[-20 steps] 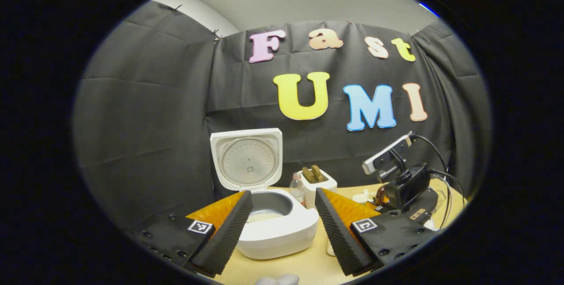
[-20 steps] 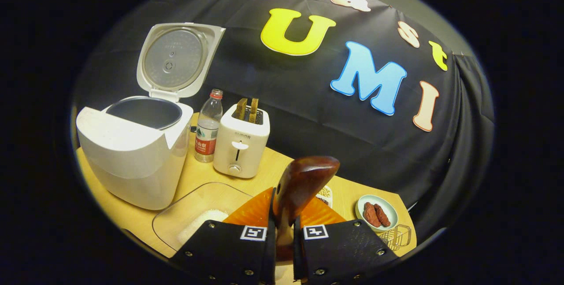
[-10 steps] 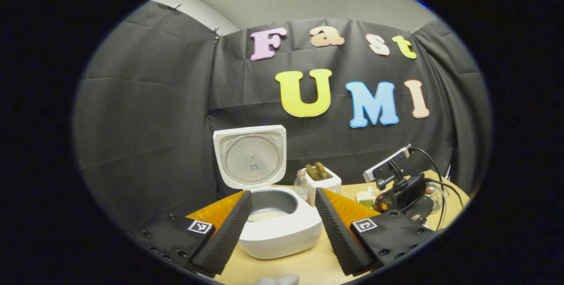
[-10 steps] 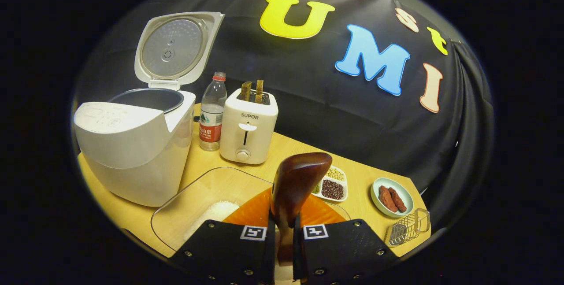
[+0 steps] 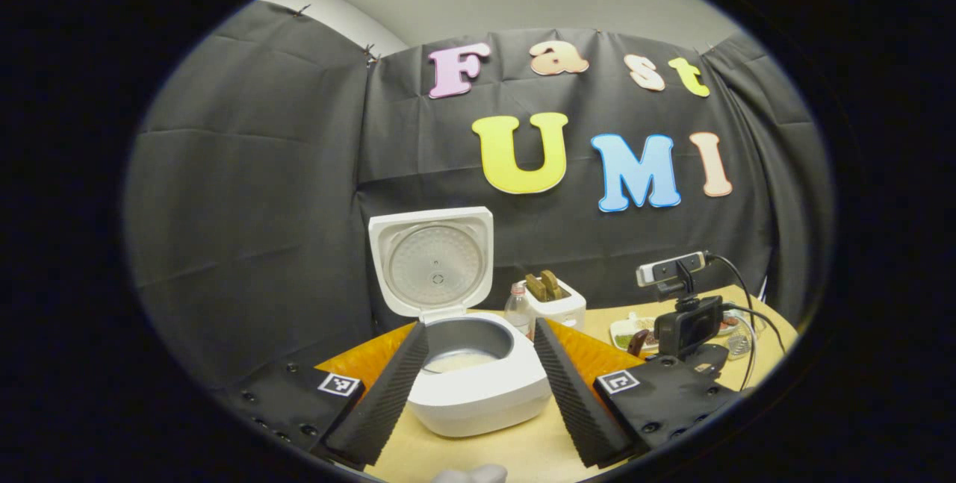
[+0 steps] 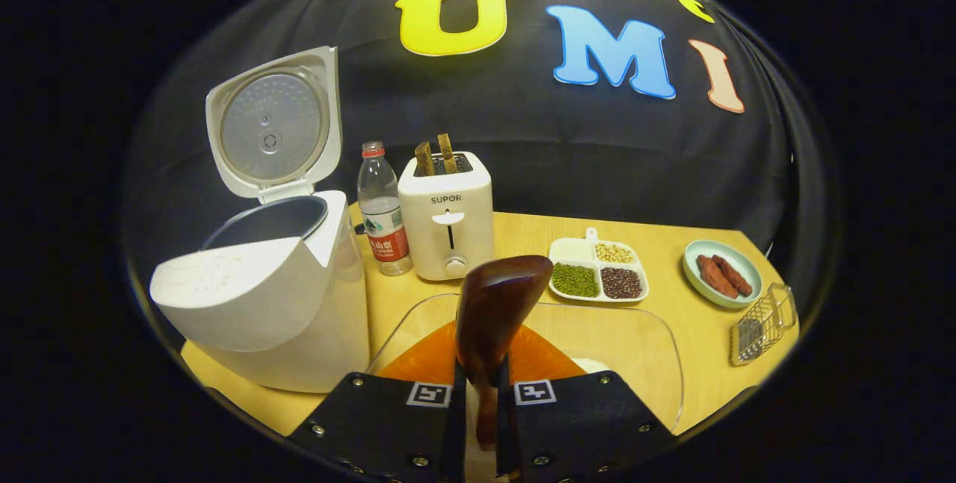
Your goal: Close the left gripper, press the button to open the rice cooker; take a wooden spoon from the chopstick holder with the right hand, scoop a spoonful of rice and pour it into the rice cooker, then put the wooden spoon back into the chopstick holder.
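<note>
The white rice cooker (image 5: 478,393) stands open with its lid (image 5: 433,263) upright; something pale lies in its pot. My left gripper (image 5: 478,393) is open, its fingers on either side of the cooker's image and short of it. The cooker (image 6: 261,311) sits left in the right gripper view. My right gripper (image 6: 482,386) is shut on the handle of the dark wooden spoon (image 6: 497,300), whose bowl points up over a clear tub (image 6: 635,341). A little white rice shows in the tub. The right gripper (image 5: 683,326) also appears far right in the left gripper view.
Behind the tub stand a water bottle (image 6: 381,207) and a white toaster (image 6: 448,218) with two slices. A divided plate of beans (image 6: 597,270), a green dish (image 6: 721,270) and a small wire basket (image 6: 762,322) lie to the right on the wooden table (image 6: 672,237).
My right gripper has swung to the right and levelled with the spoon still in it, so the tub and the plates have come into full view. The left gripper has stayed open and barely drifted.
</note>
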